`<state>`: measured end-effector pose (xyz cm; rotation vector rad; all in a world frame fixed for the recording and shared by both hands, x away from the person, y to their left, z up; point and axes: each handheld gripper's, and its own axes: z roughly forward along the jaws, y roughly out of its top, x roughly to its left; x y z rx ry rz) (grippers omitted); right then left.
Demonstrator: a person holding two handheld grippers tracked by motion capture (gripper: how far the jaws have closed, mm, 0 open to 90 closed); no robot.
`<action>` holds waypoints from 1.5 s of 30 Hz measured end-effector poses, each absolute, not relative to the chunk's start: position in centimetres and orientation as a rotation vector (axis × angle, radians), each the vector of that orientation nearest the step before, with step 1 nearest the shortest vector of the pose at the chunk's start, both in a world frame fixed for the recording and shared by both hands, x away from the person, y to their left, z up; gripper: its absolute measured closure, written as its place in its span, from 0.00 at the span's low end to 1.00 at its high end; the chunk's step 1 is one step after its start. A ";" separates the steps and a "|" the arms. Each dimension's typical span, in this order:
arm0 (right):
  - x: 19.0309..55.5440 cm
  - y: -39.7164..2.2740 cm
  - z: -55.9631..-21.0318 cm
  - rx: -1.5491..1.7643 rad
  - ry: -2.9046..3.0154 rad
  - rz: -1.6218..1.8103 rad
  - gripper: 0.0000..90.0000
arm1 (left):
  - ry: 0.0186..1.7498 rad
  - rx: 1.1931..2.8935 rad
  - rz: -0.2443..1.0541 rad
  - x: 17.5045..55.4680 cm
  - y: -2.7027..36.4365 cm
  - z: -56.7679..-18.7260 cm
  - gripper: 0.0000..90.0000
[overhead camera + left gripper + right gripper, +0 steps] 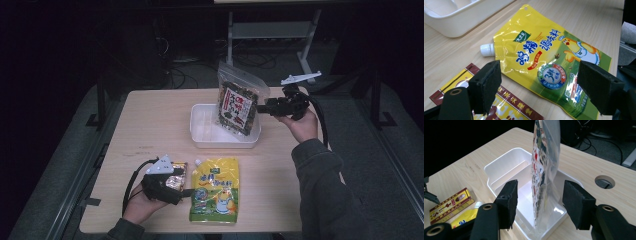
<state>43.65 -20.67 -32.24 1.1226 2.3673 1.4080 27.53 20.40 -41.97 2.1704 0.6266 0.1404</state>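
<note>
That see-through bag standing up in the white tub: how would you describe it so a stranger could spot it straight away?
Start at the white tub on the far half of the wooden table. The clear bag stands upright in it, between the open jaws of the right gripper. Unlike the flat yellow pouch nearby, it is see-through, with dark contents and a red-and-white label.

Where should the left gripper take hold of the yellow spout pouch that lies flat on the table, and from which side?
Probably at the edge beside the white cap. The yellow spout pouch lies flat on the table, so its broad face offers no hold, while an edge is thin enough for the jaws. The open left gripper could come low from the person's left, over the small red and yellow packet.
</note>
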 end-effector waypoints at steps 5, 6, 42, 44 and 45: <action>43.2 -21.0 -32.4 1.130 2.378 1.410 0.49 | 0.628 2.173 0.146 27.6 20.3 -42.0 0.21; 43.1 -21.0 -32.4 1.122 2.381 1.410 0.49 | 0.628 2.173 0.148 27.6 20.3 -42.0 0.21; 39.5 -21.4 -33.6 1.145 2.433 1.420 0.45 | 0.629 2.179 0.152 27.8 20.4 -42.1 0.21; 38.8 -21.0 -34.0 1.132 2.453 1.414 0.44 | 0.629 2.181 0.154 27.8 20.4 -42.1 0.21; 38.8 -21.0 -34.0 1.132 2.453 1.414 0.44 | 0.629 2.181 0.154 27.8 20.4 -42.1 0.21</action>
